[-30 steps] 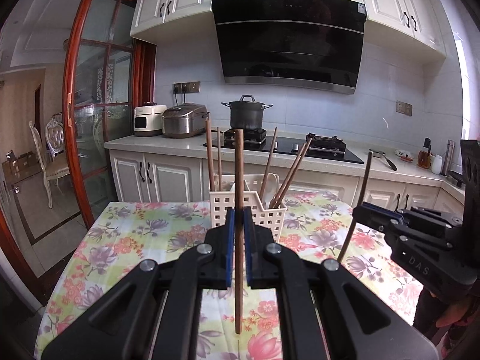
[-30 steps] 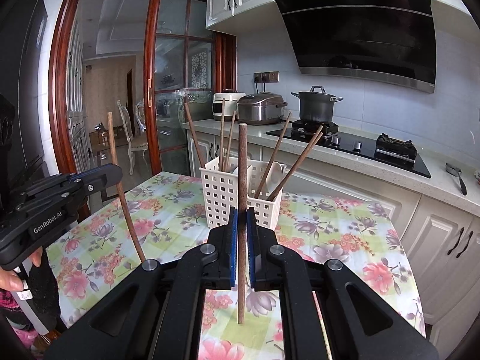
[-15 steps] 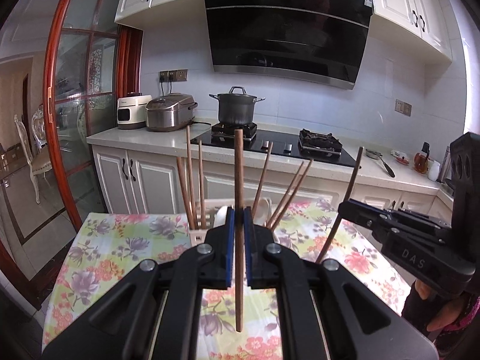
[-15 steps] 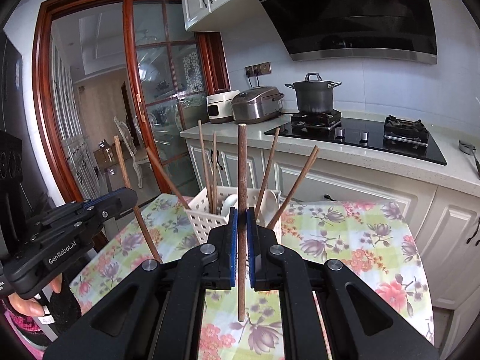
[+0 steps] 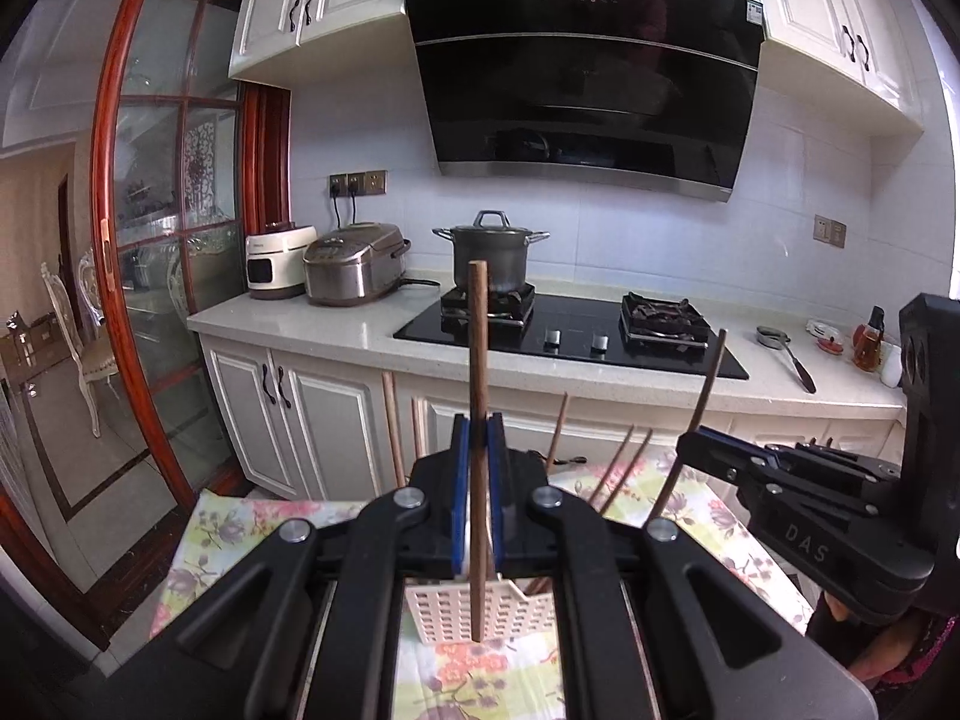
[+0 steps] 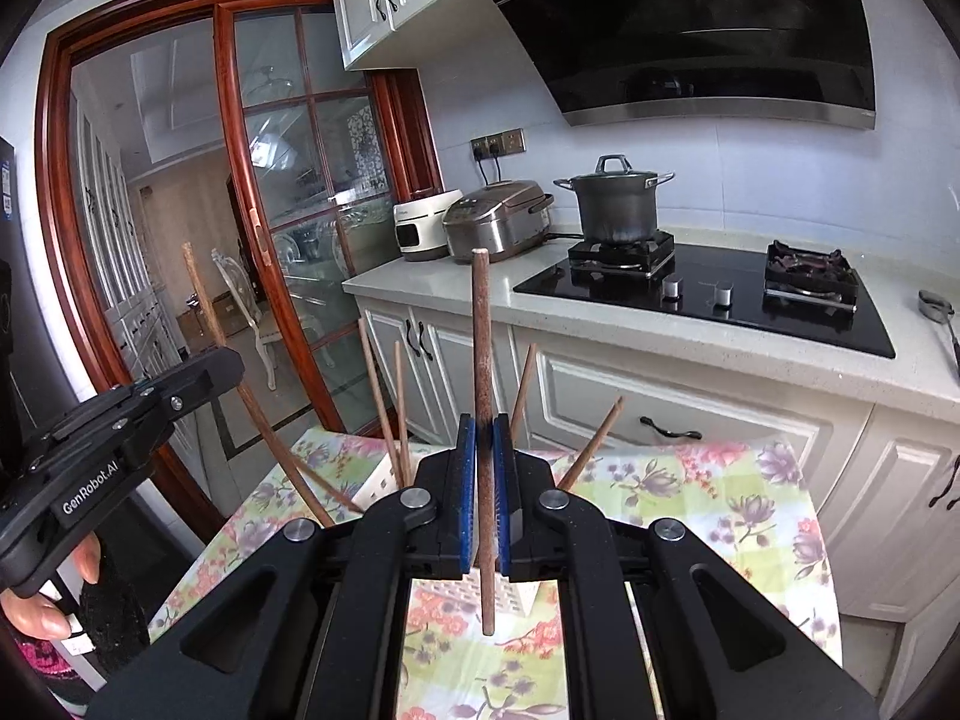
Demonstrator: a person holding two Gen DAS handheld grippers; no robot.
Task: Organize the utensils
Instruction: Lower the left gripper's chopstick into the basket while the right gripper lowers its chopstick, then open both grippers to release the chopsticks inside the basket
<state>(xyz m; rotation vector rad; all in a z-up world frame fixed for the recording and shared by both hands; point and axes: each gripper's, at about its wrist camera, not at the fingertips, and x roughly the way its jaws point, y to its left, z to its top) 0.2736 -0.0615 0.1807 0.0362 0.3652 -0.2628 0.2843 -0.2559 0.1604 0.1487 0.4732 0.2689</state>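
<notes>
My left gripper (image 5: pixel 478 444) is shut on an upright brown chopstick (image 5: pixel 478 348), held above a white perforated utensil basket (image 5: pixel 474 612) on the floral tablecloth (image 5: pixel 240 528). My right gripper (image 6: pixel 485 450) is shut on another upright brown chopstick (image 6: pixel 481 336); the basket (image 6: pixel 516 597) shows just below its jaws. Several chopsticks (image 5: pixel 618 468) (image 6: pixel 384 396) stand tilted in the basket. The right gripper (image 5: pixel 696 450) shows at the right of the left wrist view, the left gripper (image 6: pixel 228 360) at the left of the right wrist view.
Behind the table runs a white counter (image 5: pixel 312 318) with a black hob (image 5: pixel 570 336), a grey pot (image 5: pixel 489 246), a rice cooker (image 5: pixel 354 264) and a ladle (image 5: pixel 786 348). A red-framed glass door (image 5: pixel 156 276) stands left.
Both grippers have risen and moved forward over the basket, each still holding its chopstick upright. The basket has dropped from mid-view to under the jaws.
</notes>
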